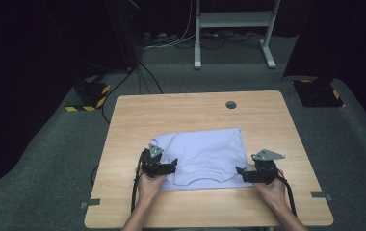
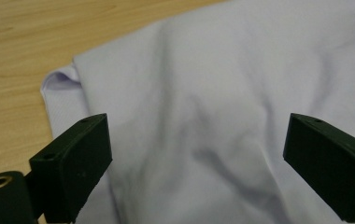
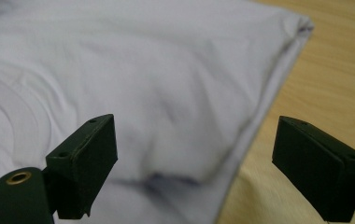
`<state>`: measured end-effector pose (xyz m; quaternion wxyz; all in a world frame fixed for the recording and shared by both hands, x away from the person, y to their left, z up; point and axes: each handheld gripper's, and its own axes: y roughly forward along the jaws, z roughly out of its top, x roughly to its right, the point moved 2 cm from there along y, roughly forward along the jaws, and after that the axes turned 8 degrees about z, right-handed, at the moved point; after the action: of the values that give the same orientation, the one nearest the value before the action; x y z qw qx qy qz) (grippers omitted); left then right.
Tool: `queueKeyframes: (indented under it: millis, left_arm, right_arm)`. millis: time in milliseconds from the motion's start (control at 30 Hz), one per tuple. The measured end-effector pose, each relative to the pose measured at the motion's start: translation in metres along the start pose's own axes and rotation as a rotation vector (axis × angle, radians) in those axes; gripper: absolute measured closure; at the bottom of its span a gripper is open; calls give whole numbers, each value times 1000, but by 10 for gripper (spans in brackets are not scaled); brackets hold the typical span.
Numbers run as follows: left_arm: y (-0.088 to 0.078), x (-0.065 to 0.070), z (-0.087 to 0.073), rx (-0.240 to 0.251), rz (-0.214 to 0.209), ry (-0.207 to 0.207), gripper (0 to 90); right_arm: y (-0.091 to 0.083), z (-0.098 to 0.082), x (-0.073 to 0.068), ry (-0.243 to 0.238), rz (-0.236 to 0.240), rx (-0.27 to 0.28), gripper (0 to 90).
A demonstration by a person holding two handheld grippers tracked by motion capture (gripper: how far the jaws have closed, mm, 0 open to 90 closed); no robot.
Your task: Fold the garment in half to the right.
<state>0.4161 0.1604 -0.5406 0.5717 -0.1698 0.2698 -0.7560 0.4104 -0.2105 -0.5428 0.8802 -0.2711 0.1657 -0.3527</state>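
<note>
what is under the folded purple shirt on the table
The shirt lies flat on the wooden table. In the left claw view a lower fabric layer peeks out at its edge. Anything else beneath is covered.

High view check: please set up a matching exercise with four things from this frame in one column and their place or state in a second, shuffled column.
Things:
1. shirt
2. left gripper
3. right gripper
4. cable hole

Places or states:
A. open, at the shirt's right near corner
B. far part of the table, bare wood around it
C. folded, pale lilac, lying flat
D. open, at the shirt's left near side

Pairs: 1-C, 2-D, 3-A, 4-B
</note>
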Motion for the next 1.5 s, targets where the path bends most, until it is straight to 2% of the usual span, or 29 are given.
queueKeyframes:
  millis: [133,267,333,433,567,600,633,700,767,833,867,933,1000,1033,1067,1100,1167,1300,1367,1433,1500]
  left_arm:
    - [12,2,4,-42,39,25,78]
    - [19,-3,-4,-93,66,41,77]
    - [18,-9,-7,-101,53,16,70]
    - [15,-14,-9,-98,66,44,70]
    - [8,-24,-18,-82,74,-3,67]
    - [7,-27,-20,-80,67,-27,66]
    - [6,-28,-21,-82,74,-34,70]
    - [3,-31,-20,-61,71,-66,77]
    - [2,-29,-14,-34,68,-82,80]
    - [2,-21,-5,-10,77,-64,78]
    - [4,-15,0,-4,94,-35,78]
    - [8,-11,2,-15,103,-14,80]
    - [14,-11,-1,-44,122,2,80]
    - [19,-13,-5,-74,139,6,77]
    - [21,-16,-7,-89,137,-12,72]
    - [20,-21,-8,-94,143,-36,57]
    - [17,-27,-11,-88,169,-41,52]
    - [10,-36,-17,-90,154,-76,50]
    - [8,-36,-13,-60,156,-95,53]
    - [7,-32,-5,-21,139,-111,55]
    - [11,-23,10,8,141,-101,57]
  right_arm:
    - [21,15,-4,-3,-20,-18,132]
    - [40,17,-8,-10,-37,-68,135]
    - [43,16,-8,-11,-42,-77,139]
    - [40,15,-6,-13,-58,-87,142]
    - [34,9,1,14,-61,-82,141]
    - [32,8,2,31,-56,-80,141]
    - [29,6,4,57,-46,-84,141]
    - [26,7,4,63,-54,-84,146]
    - [21,16,5,89,-50,-29,155]
    - [21,27,4,96,-65,13,157]
    - [25,31,4,96,-76,11,155]
    - [38,35,2,84,-89,-15,155]
    - [47,32,2,79,-103,-45,153]
    - [51,30,3,78,-109,-58,149]
    - [54,26,4,75,-119,-68,142]
    - [53,24,6,77,-120,-58,145]
    - [47,21,11,91,-133,-62,142]
    - [28,12,22,139,-137,-58,144]
    - [19,11,26,171,-129,-31,155]
    - [13,19,29,192,-133,19,161]
    - [20,31,28,190,-135,33,161]
